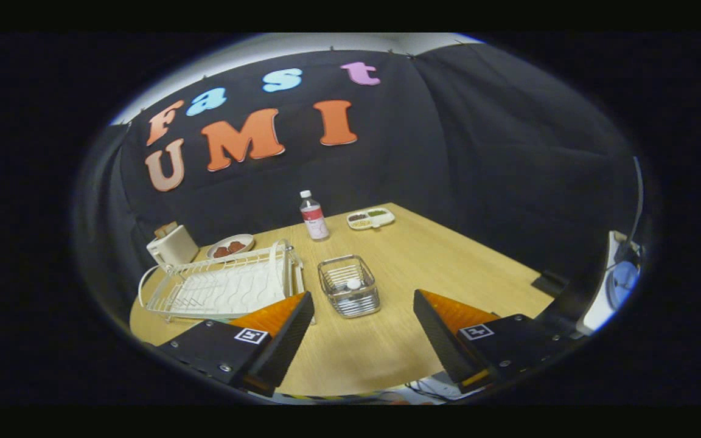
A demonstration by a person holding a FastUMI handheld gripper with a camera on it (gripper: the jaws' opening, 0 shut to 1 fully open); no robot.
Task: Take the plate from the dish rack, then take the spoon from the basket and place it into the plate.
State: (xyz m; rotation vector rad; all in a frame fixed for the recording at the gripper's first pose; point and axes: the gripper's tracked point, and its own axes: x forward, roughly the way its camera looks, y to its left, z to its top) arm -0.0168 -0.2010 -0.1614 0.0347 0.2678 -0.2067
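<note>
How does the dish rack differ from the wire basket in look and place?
The rack is white, wide and low; the basket is bare metal, small and deep. The rack lies beyond the left finger of the open claw; the basket sits just ahead, between the fingers. Both are wire and stand on the table.

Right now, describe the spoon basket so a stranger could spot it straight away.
On the wooden table, just ahead of the open gripper, stands the wire basket, right of the white dish rack. It is small, square and shiny metal, unlike the rack.

Bare tabletop (356, 347) before the wire basket (349, 295) (dish rack (223, 286) close alongside)
</note>
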